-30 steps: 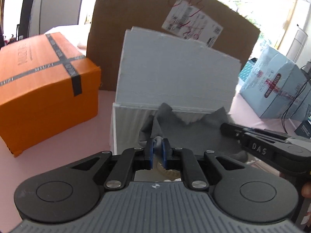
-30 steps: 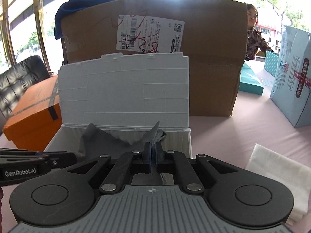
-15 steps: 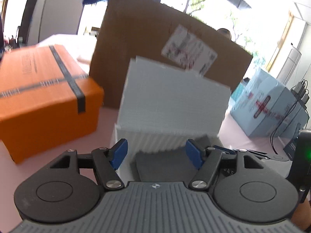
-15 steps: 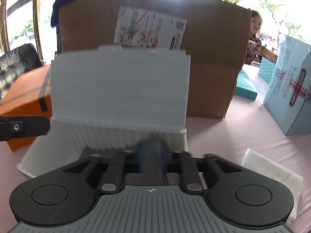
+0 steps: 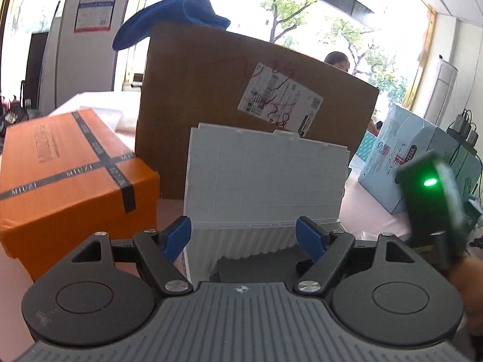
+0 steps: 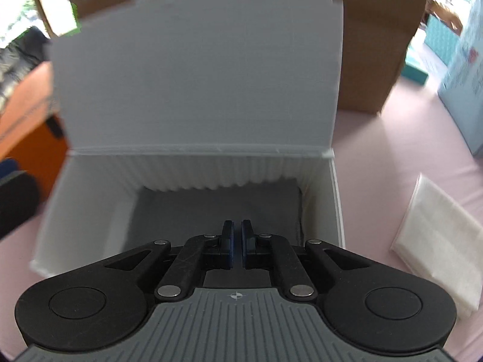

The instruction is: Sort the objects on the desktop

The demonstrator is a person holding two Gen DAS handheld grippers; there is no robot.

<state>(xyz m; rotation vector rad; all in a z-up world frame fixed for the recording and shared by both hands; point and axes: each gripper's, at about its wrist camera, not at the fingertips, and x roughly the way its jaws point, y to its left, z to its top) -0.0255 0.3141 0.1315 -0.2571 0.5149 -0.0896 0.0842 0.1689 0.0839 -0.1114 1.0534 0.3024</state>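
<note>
A white corrugated plastic box (image 6: 90, 211) stands on the pink table with its lid (image 6: 193, 75) upright. A dark grey cloth (image 6: 217, 211) lies flat on the box floor. My right gripper (image 6: 237, 241) hovers over the box's near rim above the cloth, its blue pads only a narrow gap apart and holding nothing. In the left wrist view the same box (image 5: 265, 175) is straight ahead and an edge of the grey cloth (image 5: 256, 268) shows inside. My left gripper (image 5: 244, 238) is wide open and empty at the near rim.
An orange taped box (image 5: 60, 175) sits left of the white box. A big cardboard box (image 5: 211, 90) with a blue cloth (image 5: 175, 15) on top stands behind. Light blue packages (image 5: 407, 150) are at the right. A folded white cloth (image 6: 437, 247) lies right of the box.
Both grippers held the grey cloth up a second ago. The left one opened wide and pulled back; the right one lowered, let go, and the cloth now lies flat in the box.
</note>
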